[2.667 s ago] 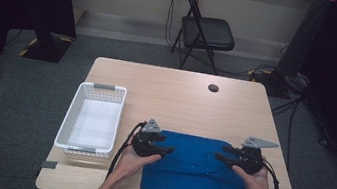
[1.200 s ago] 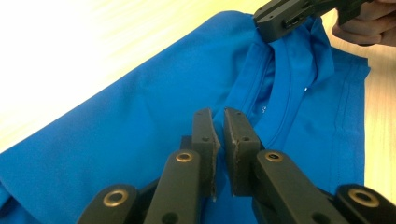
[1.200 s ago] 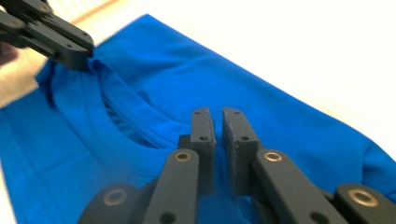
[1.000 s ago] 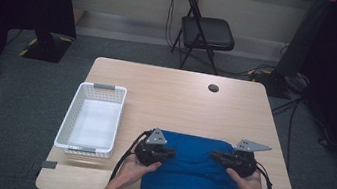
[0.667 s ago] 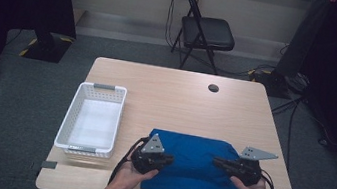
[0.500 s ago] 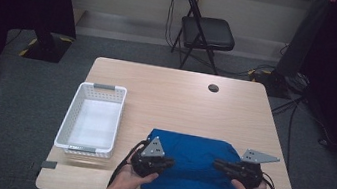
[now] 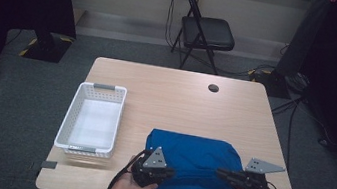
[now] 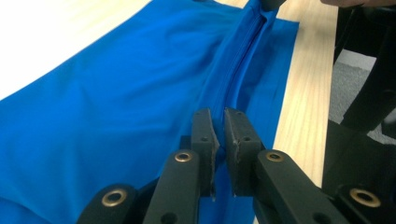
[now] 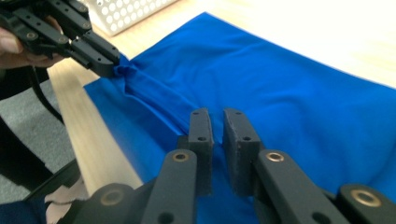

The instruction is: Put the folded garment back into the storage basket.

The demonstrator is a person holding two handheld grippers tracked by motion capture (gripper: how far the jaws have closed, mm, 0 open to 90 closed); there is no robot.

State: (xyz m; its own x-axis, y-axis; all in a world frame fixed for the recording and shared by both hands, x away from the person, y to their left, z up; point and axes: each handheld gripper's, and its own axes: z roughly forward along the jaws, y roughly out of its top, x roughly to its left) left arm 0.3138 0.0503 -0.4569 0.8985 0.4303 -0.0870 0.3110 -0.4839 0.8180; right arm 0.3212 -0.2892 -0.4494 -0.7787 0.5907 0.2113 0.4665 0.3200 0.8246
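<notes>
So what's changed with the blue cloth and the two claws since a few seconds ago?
Both claws, the left claw and right claw, stay shut on the blue cloth and have drawn its near edge back toward the person, so the cloth now lies folded over itself, narrower than before. The white basket and the table are unchanged.

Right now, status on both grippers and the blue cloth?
Left gripper shut on blue cloth. Right gripper shut on its near edge too. Fold ridge stretched between them. White basket apart, nothing blocking.
</notes>
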